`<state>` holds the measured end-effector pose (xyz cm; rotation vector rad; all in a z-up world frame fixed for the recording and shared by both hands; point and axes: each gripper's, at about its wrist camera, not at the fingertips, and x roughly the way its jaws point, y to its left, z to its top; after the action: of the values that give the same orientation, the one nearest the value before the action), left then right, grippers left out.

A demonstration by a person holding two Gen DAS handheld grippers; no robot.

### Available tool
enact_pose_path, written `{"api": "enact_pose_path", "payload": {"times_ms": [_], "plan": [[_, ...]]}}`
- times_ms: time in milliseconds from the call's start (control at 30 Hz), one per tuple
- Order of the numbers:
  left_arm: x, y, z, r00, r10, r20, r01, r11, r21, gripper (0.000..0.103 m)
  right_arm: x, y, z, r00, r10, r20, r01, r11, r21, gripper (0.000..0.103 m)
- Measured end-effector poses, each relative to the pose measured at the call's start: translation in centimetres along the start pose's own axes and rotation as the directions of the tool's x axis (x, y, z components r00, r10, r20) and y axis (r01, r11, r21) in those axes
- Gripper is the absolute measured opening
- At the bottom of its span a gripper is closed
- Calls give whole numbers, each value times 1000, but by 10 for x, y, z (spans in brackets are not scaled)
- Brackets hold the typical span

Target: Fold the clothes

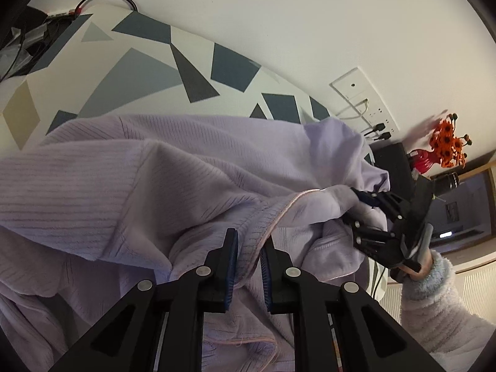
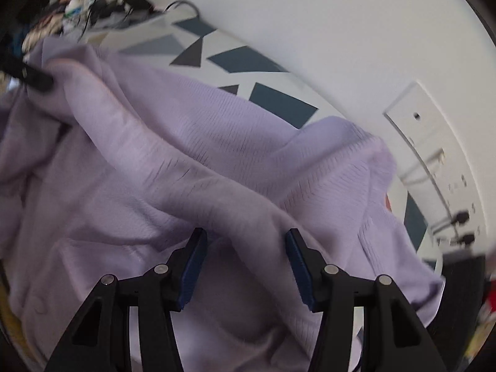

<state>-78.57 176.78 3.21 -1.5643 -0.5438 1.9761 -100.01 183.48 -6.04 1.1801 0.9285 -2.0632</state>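
The left gripper (image 1: 249,245) is pinched down on the ribbed hem of the lilac sweater (image 1: 173,167), the knit band and its pale edging squeezed between the two blue pads (image 1: 232,266). From its own camera the cloth bunches up around the fingers and hangs in thick folds to either side.

The right gripper (image 2: 245,248) stands with its jaws wide apart, a ridge of the same sweater (image 2: 192,155) lying in the gap; neither blue pad (image 2: 193,266) looks pressed against the knit, so it has hold of nothing that can be seen. Seen from the left camera, that right gripper (image 1: 361,207) sits at the sweater's far edge, its tips just against the fabric, carried by a hand (image 1: 415,266) in a fluffy pale sleeve (image 1: 434,303).

The sweater is spread crumpled over a table (image 1: 130,62) covered in a white cloth with grey and blue triangles, most of the garment lifted and rumpled rather than flat.

Beyond the table, against the white wall (image 1: 279,15), a panel of sockets (image 1: 365,105) has plugs in it, and a red vase of orange flowers (image 1: 446,142) stands beside a black box (image 1: 393,161). At the table's far end lies a blurred tangle of cables (image 1: 28,37).
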Motion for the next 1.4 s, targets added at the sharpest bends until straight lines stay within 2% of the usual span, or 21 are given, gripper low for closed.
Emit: {"api": "enact_pose_path", "payload": {"times_ms": [33, 100, 167, 233, 267, 333, 433, 467, 667, 767, 800, 833, 933, 1000, 1033, 1100, 1167, 1233, 1300, 1367, 1400], "plan": [[-1, 3, 4, 1000, -14, 7, 14, 1000, -19, 13, -1, -12, 4, 999, 32, 17, -33, 998, 50, 17], [-3, 10, 11, 999, -42, 21, 43, 998, -56, 13, -7, -43, 11, 991, 105, 87, -121, 973, 195, 15], [-5, 16, 18, 998, -61, 35, 64, 993, -95, 13, -17, -81, 13, 968, 163, 190, -223, 906, 359, 15], [2, 27, 23, 999, -25, 41, 31, 987, -156, 17, -17, -101, 17, 952, 203, 230, -286, 858, 426, 15], [5, 31, 25, 999, -1, 43, 8, 984, -176, 18, -16, -102, 22, 951, 214, 225, -293, 857, 423, 15], [5, 20, 25, 993, 107, 47, -102, 989, -110, 18, -11, -97, 30, 956, 220, 195, -281, 875, 393, 15], [-4, 0, 25, 967, 237, 95, -239, 971, 8, 24, -8, -97, 33, 950, 247, 194, -306, 864, 399, 15], [-8, -7, 25, 956, 267, 117, -274, 961, 41, 31, -7, -101, 34, 944, 259, 202, -322, 851, 415, 15], [-31, -41, 25, 865, 422, 272, -478, 857, 191, 33, 11, -120, 30, 911, 356, 207, -409, 729, 549, 15], [-35, -66, 19, 866, 375, 331, -468, 839, 277, 33, 16, -119, 32, 912, 367, 182, -405, 737, 542, 16], [-33, -76, 15, 866, 360, 346, -470, 822, 322, 33, 16, -118, 33, 912, 370, 178, -405, 741, 536, 17], [-23, -91, 10, 861, 359, 361, -489, 778, 394, 33, 15, -117, 35, 911, 372, 176, -406, 745, 530, 17], [14, -127, -9, 847, 362, 389, -530, 611, 588, 34, 13, -118, 38, 910, 376, 175, -409, 745, 527, 17], [42, -134, -17, 851, 392, 351, -520, 531, 669, 34, 13, -122, 38, 907, 381, 177, -414, 739, 532, 17], [55, -133, -21, 844, 412, 343, -522, 488, 700, 34, 12, -123, 38, 906, 384, 179, -417, 733, 538, 17], [79, -132, -29, 825, 453, 337, -526, 398, 752, 35, 11, -125, 36, 901, 391, 188, -427, 726, 539, 17], [93, -128, -28, 780, 491, 389, -578, 325, 748, 35, 9, -126, 35, 899, 394, 194, -433, 726, 534, 17], [99, -122, -19, 751, 510, 419, -614, 309, 726, 35, 8, -125, 33, 898, 393, 197, -435, 730, 528, 17], [102, -116, -10, 743, 520, 421, -625, 318, 713, 35, 7, -125, 32, 895, 396, 205, -442, 727, 525, 17], [100, -110, -3, 772, 506, 384, -595, 363, 717, 32, 5, -125, 31, 891, 397, 221, -452, 722, 524, 17], [99, -107, 0, 786, 499, 366, -579, 385, 718, 11, 4, -125, 30, 889, 397, 230, -457, 721, 520, 17]]}}
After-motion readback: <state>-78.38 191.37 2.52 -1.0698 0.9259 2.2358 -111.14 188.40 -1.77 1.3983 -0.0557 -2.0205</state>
